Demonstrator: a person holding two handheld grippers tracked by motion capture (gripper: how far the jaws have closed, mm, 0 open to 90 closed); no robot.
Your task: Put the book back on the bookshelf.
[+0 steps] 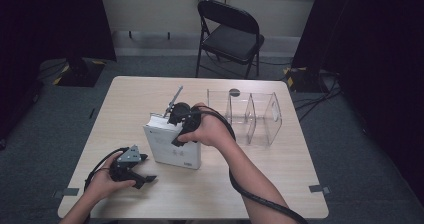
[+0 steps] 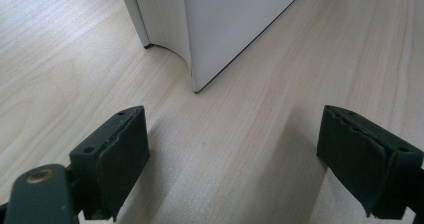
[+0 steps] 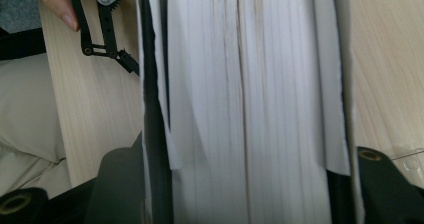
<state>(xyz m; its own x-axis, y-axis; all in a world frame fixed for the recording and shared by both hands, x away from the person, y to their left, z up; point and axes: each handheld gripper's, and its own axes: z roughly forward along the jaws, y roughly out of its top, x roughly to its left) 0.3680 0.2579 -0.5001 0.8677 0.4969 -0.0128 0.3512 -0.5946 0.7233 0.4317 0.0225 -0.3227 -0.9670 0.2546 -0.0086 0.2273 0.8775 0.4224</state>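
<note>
A thick white book (image 1: 172,146) stands tilted on the wooden table (image 1: 280,184), its page edge up. My right gripper (image 1: 176,120) comes down on that top edge; in the right gripper view its jaws flank the book (image 3: 250,84), one against each cover, so the gripper (image 3: 247,156) is shut on it. Near the table's front left my left gripper (image 1: 147,168) rests open and holds nothing. In the left gripper view the book's lower corner (image 2: 225,24) stands just ahead of the wide gap of the gripper (image 2: 232,134). The left gripper's linkage (image 3: 105,29) also shows beyond the book.
A clear acrylic divider rack (image 1: 252,116) stands on the table right of the book, close to my right hand. A black folding chair (image 1: 230,34) stands beyond the table's far edge. The right gripper's cable (image 1: 250,194) trails along the forearm.
</note>
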